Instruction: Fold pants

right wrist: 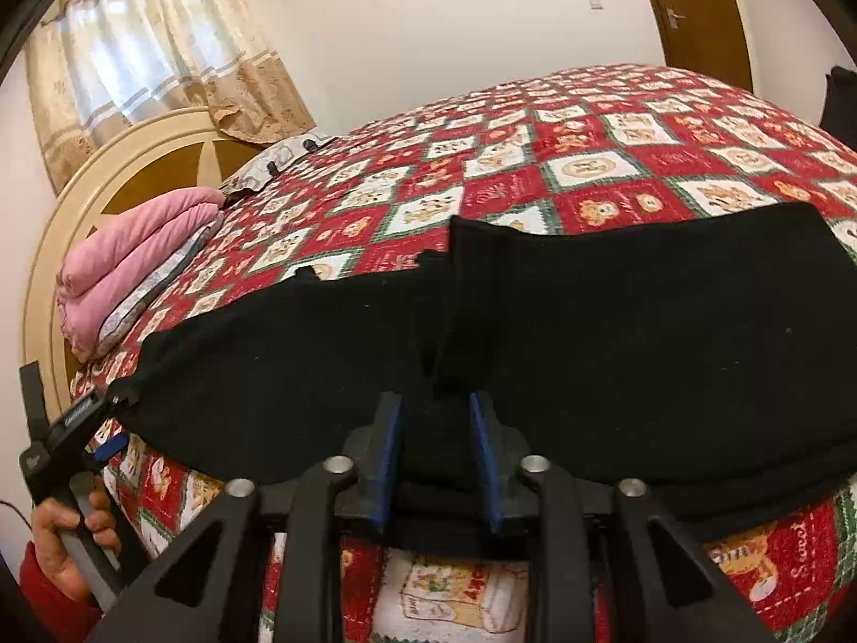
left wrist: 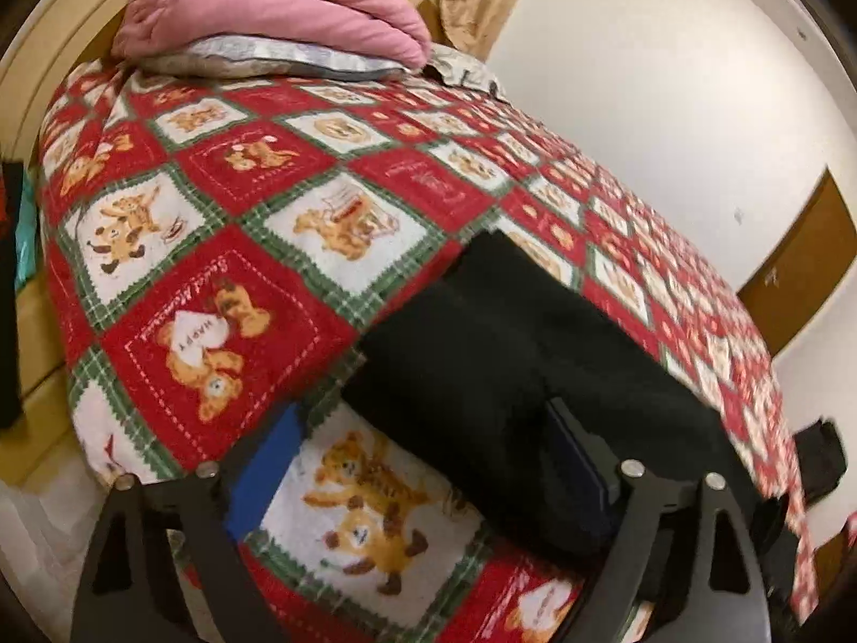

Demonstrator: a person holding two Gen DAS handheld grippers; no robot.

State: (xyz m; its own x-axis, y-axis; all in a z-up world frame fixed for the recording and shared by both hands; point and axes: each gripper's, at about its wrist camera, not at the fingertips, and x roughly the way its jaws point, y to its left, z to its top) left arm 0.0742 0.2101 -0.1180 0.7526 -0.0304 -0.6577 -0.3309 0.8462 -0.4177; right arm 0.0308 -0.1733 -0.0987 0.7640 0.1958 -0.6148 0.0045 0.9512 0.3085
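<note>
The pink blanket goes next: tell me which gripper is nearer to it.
Left. The left gripper is at the end of the pants by the headboard, close to the pink blanket. The right gripper is at the pants' middle, farther away.

A red bear-print bedspread (right wrist: 616,171) stretches ahead under the grippers. Far ahead lies a folded pink blanket (left wrist: 278,0) on a grey pillow (left wrist: 257,59), against the cream headboard (right wrist: 134,161), curtain (right wrist: 150,43) behind.

Black pants (right wrist: 589,332) on red-and-green teddy-bear patchwork bedspread (right wrist: 616,161); pink blanket (right wrist: 134,246)
</note>
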